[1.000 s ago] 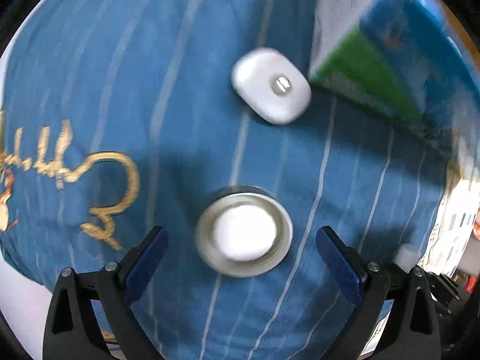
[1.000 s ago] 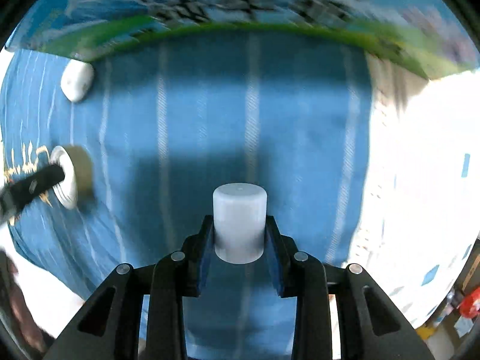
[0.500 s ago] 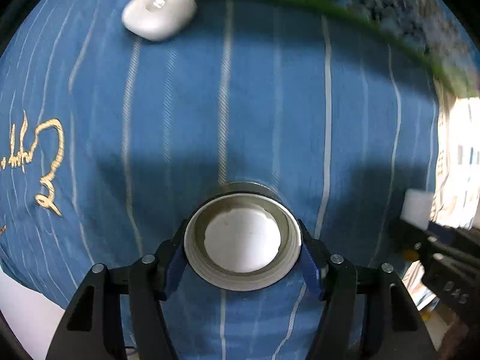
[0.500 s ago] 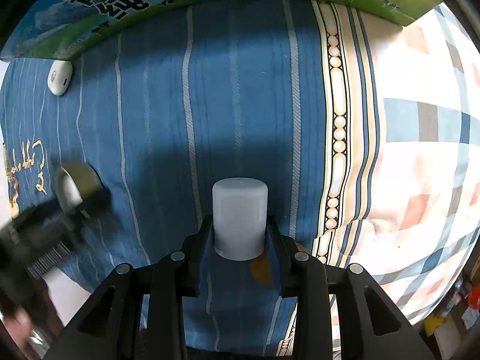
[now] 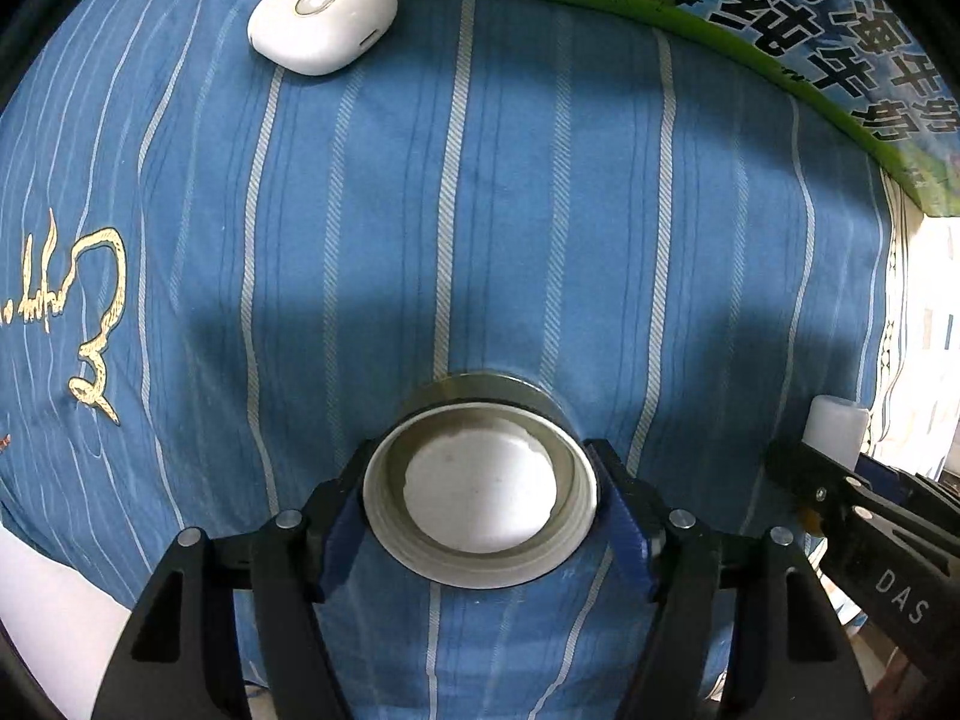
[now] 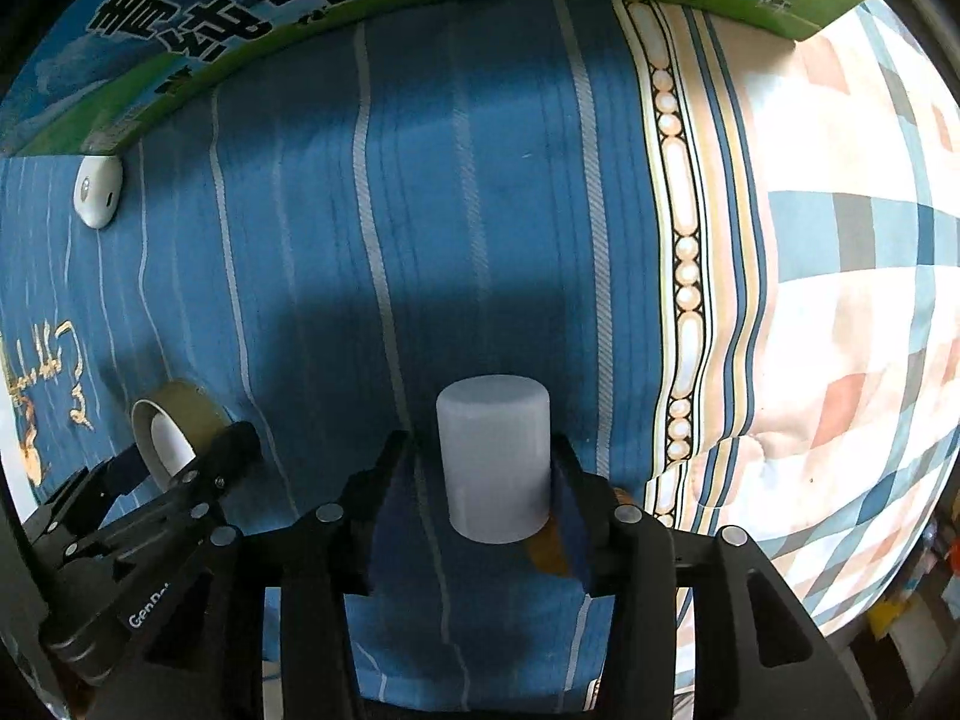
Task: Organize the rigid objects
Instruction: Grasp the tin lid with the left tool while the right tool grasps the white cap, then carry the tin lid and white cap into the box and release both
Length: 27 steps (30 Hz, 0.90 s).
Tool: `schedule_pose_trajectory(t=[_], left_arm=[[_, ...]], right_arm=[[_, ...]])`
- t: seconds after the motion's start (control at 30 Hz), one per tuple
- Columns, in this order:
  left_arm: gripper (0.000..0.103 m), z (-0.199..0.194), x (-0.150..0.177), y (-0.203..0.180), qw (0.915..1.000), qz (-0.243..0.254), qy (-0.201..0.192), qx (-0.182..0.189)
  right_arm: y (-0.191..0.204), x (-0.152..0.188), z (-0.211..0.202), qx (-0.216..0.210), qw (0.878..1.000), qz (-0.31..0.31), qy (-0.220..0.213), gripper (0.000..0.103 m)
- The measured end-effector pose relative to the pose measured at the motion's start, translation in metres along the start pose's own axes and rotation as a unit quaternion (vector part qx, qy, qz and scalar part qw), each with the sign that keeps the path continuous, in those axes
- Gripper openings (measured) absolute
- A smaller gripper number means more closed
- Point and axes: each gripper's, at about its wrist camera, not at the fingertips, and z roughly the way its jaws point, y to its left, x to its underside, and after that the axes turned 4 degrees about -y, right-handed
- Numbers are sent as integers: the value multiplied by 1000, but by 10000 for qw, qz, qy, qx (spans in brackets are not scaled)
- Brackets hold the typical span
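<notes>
Near the blue striped bedcover's (image 5: 540, 210) front edge, my left tongs (image 5: 480, 504) clamped the tape roll (image 5: 480, 495) and my right tongs (image 6: 492, 480) held the white cylinder (image 6: 493, 456). Carrying both level toward the milk carton (image 5: 840, 54) seemed wisest.

Right gripper (image 6: 493, 480): closed on upright white cylinder (image 6: 493, 483), held over blue striped bedsheet (image 6: 480, 210). Left gripper (image 6: 174, 468), lower left: closed around roll of tape (image 6: 171, 429), well apart from the cylinder. White oval case (image 6: 97, 191) lies on sheet at far left, just beside green-and-blue milk carton (image 6: 240, 6) along top edge.
</notes>
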Motion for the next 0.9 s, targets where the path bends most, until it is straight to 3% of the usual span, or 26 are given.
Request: schedule_pose_trajectory(t=[0.23, 0.7, 0.9], left_arm=[[62, -6, 1, 10, 10000, 25, -86, 12], [62, -12, 9, 10, 9999, 11, -93, 83], [62, -9, 5, 12, 9999, -24, -72, 69]], right_arm=[[9, 3, 0, 293, 9995, -112, -89, 35], [20, 33, 2, 443, 9973, -503, -312, 34], [6, 29, 2, 54, 9998, -131, -139, 40]])
